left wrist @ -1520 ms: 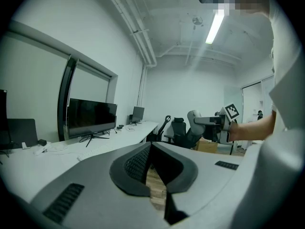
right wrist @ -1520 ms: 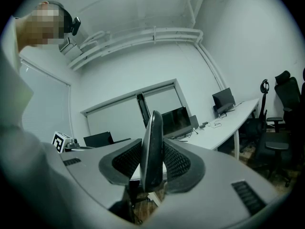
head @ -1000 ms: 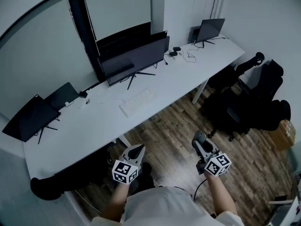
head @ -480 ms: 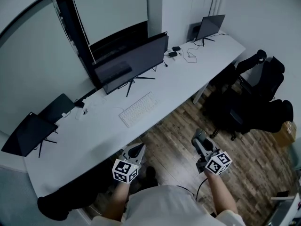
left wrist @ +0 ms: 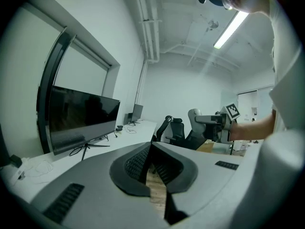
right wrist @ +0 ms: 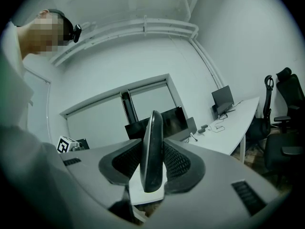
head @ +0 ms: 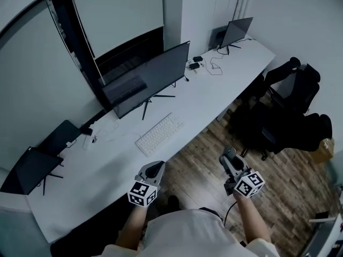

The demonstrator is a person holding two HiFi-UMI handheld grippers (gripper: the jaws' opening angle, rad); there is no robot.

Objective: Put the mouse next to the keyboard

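A dark mouse (right wrist: 153, 137) stands on edge between the pads of my right gripper (right wrist: 153, 165), which is shut on it. In the head view this gripper (head: 230, 159) hangs over the wooden floor, right of the desk's front edge. A white keyboard (head: 159, 133) lies on the long white desk (head: 214, 92), in front of a large dark monitor (head: 147, 79). My left gripper (head: 152, 171) sits at the desk's near edge, below the keyboard. Its jaws (left wrist: 151, 163) meet with nothing between them.
Black office chairs (head: 292, 114) stand on the floor to the right. A small monitor (head: 234, 32) and cables (head: 214, 65) sit at the desk's far end. Dark screens (head: 32, 167) stand at its left end. A cardboard box (head: 323, 150) is at the far right.
The desk and keyboard have slid down and nearer in the head view as the person steps closer. Both grippers keep their places in the view, and the right one's grip on the mouse is unchanged.
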